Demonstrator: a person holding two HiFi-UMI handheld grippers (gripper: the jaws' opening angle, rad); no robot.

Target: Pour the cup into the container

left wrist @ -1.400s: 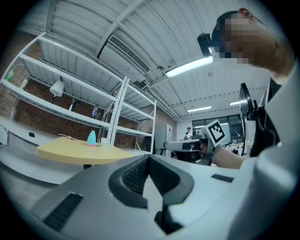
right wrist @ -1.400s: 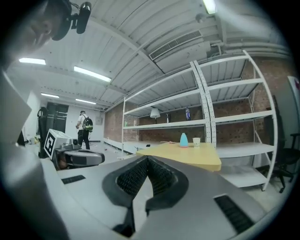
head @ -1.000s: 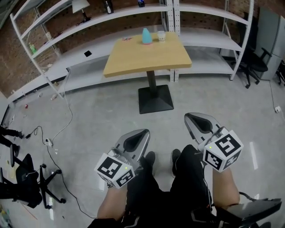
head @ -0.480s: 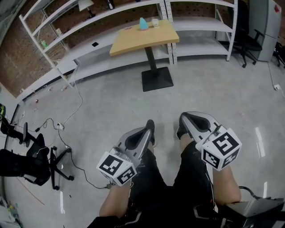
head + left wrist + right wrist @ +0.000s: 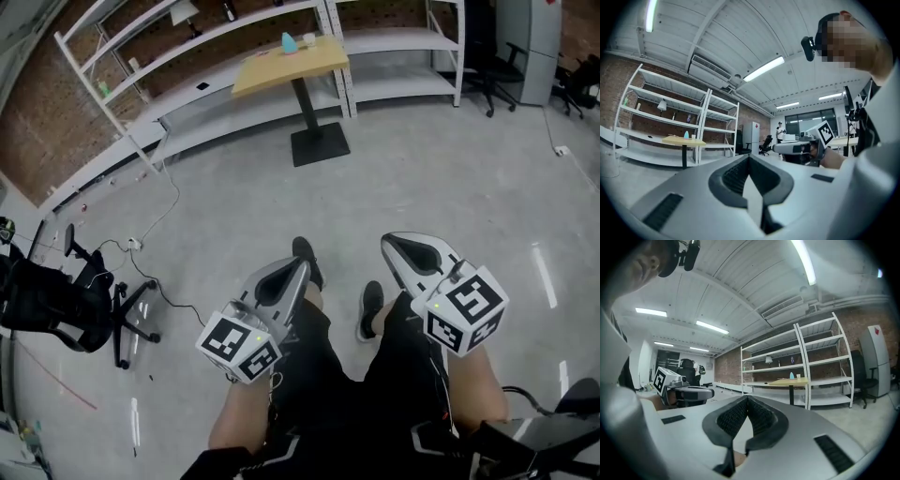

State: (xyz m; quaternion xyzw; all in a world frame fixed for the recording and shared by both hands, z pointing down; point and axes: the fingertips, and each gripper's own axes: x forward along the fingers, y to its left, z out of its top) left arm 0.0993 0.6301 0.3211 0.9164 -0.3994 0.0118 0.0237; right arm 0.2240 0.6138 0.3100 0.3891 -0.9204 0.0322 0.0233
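Cup [image 5: 309, 40] stands on wooden table [image 5: 279, 73] beside shelving [image 5: 178, 94].

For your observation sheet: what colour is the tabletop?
The tabletop is light tan, clearest in the head view.

— What is different for you now?
— You stepped back. The table [image 5: 281, 77] with cup [image 5: 309, 40] and container [image 5: 288, 42] went farther, toward 11 o'clock. The black chair [image 5: 47, 305] moved to 9 o'clock.
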